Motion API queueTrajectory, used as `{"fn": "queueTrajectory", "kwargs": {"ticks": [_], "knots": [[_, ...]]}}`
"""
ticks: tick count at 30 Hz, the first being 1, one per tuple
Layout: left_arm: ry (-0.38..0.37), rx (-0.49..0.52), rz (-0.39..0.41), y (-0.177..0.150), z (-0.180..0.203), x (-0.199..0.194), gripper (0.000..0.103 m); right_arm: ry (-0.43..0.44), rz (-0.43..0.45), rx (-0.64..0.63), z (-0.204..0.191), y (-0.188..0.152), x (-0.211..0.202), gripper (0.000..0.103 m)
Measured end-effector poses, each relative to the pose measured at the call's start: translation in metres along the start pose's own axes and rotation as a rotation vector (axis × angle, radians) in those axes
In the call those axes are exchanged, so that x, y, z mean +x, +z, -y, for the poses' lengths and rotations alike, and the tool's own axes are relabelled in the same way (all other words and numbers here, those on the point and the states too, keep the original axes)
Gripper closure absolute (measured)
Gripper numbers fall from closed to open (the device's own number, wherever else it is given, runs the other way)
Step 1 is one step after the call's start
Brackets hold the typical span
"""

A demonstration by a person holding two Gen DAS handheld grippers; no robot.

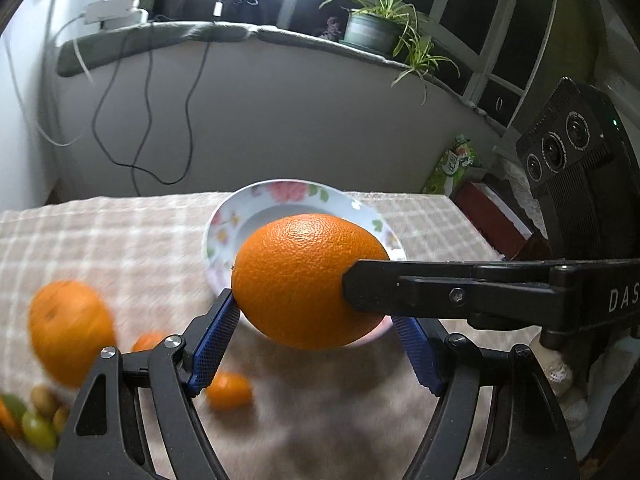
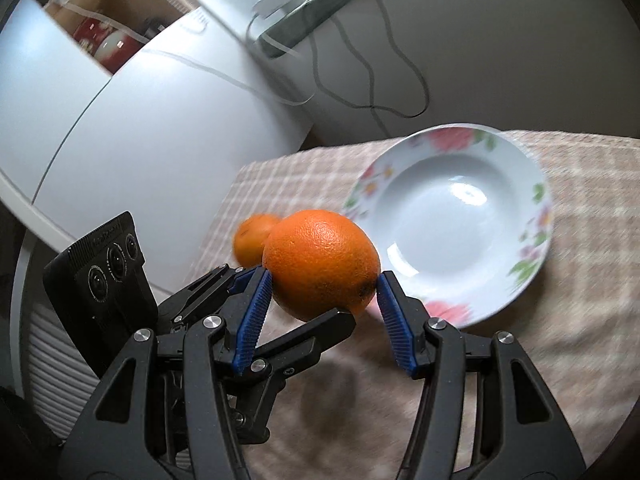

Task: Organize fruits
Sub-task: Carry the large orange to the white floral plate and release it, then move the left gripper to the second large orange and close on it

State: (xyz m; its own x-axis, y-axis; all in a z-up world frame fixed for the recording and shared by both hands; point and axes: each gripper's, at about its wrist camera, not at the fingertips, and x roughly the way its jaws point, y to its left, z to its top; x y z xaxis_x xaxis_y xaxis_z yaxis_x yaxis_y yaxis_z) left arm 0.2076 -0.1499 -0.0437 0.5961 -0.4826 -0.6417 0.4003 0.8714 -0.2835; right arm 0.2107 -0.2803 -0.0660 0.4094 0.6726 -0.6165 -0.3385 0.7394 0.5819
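A large orange (image 1: 306,280) hangs in the air in front of a white flowered plate (image 1: 256,210). Both grippers close on this orange at once. My left gripper (image 1: 316,308) has its blue pads (image 1: 218,328) against its sides. My right gripper's black finger (image 1: 440,290) comes in from the right and presses on it. In the right wrist view the same orange (image 2: 322,262) sits between my right gripper's (image 2: 324,280) blue pads (image 2: 256,304), with the left gripper's finger (image 2: 316,334) under it. The plate (image 2: 456,216) lies empty behind it.
A second large orange (image 1: 70,330), two small oranges (image 1: 229,390) and several small green fruits (image 1: 38,426) lie on the checked tablecloth (image 1: 120,240) at the left. A white cabinet (image 2: 140,128) stands past the table's left edge. A potted plant (image 1: 372,32) stands on the ledge.
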Motion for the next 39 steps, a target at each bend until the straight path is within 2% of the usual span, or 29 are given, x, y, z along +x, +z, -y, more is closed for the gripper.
{"fn": "queueTrajectory", "kwargs": {"ticks": [12, 17, 23, 25, 28, 39], "knots": [[-0.024, -0.034, -0.065, 0.029, 0.005, 0.068, 0.026, -0.078, 0.045, 0.055, 0.052, 0.026, 0.012, 0.046], [0.018, 0.014, -0.088, 0.028, 0.011, 0.081, 0.026, -0.098, 0.032, 0.062, 0.064, 0.029, 0.017, 0.046], [0.052, 0.056, -0.095, 0.028, 0.017, 0.082, 0.026, -0.141, 0.045, 0.042, 0.062, 0.032, 0.017, 0.045], [0.058, 0.067, -0.101, 0.029, 0.017, 0.083, 0.025, -0.161, 0.057, 0.030, 0.060, 0.031, 0.014, 0.035], [0.064, 0.070, -0.110, 0.028, 0.018, 0.084, 0.025, -0.180, 0.079, 0.022, 0.056, 0.029, 0.007, 0.029], [0.108, 0.076, -0.090, 0.022, 0.012, 0.059, 0.025, -0.229, 0.123, -0.010, 0.040, 0.021, -0.017, 0.026]]}}
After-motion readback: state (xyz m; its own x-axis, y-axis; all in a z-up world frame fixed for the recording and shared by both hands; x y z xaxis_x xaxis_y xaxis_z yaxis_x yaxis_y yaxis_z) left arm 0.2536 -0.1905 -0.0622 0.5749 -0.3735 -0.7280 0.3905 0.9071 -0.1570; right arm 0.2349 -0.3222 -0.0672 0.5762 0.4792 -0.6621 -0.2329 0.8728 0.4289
